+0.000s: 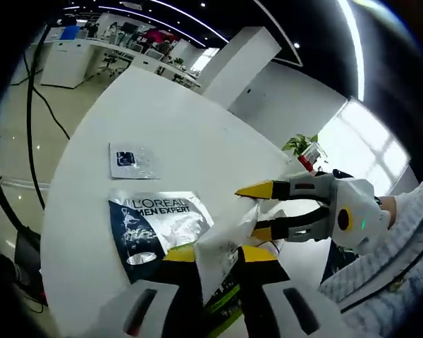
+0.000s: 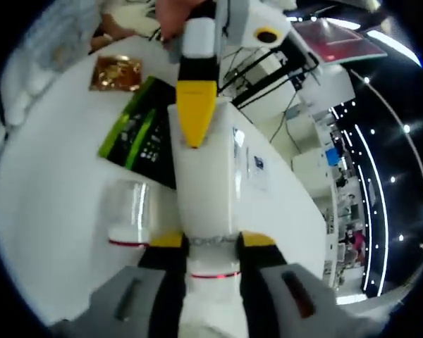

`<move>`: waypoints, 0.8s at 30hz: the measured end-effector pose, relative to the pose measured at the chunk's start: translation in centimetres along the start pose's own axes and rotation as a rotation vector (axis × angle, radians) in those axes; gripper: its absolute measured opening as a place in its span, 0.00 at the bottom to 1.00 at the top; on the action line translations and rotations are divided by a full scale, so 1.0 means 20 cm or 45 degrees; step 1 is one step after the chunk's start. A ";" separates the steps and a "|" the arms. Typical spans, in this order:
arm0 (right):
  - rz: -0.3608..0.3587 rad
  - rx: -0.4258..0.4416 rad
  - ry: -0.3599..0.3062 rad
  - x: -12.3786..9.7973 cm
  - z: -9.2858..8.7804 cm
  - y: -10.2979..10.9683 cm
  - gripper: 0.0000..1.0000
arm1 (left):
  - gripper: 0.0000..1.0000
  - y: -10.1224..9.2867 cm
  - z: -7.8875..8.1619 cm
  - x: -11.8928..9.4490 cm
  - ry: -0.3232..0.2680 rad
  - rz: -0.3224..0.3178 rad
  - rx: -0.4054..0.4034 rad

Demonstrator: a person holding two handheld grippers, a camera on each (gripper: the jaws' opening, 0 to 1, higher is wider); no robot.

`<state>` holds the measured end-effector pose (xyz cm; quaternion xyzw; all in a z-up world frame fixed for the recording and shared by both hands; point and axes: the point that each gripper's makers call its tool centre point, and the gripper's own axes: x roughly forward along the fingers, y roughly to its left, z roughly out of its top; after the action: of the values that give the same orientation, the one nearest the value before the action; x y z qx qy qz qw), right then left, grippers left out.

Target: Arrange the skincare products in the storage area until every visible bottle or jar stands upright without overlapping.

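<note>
In the left gripper view, the left gripper [image 1: 218, 255] is clenching a white tube [image 1: 222, 239] near the table's [image 1: 169, 120] edge, beside a silver sachet [image 1: 155, 229]. In the right gripper view, the right gripper [image 2: 213, 241] is grasping the tube's [image 2: 208, 197] other end, its long axis running between both grippers.

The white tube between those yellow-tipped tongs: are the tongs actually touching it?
Touching. In the right gripper view the white tube sits pinched between the right tongs, both yellow tips pressed against its sides; the left tongs' yellow tip lies on it too.
</note>
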<state>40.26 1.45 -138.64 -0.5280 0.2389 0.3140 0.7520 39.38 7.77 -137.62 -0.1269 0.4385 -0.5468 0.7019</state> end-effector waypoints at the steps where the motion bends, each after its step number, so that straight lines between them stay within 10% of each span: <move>1: -0.004 0.006 -0.002 0.00 0.00 0.00 0.26 | 0.20 0.00 0.00 0.00 0.001 0.005 0.007; 24: -0.210 0.257 -0.043 -0.04 0.00 -0.08 0.28 | 0.10 -0.13 0.06 -0.05 0.096 0.082 0.260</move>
<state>40.92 0.95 -137.00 -0.4622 0.2125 0.2343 0.8284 38.58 7.25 -134.64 -0.0199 0.4105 -0.5703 0.7112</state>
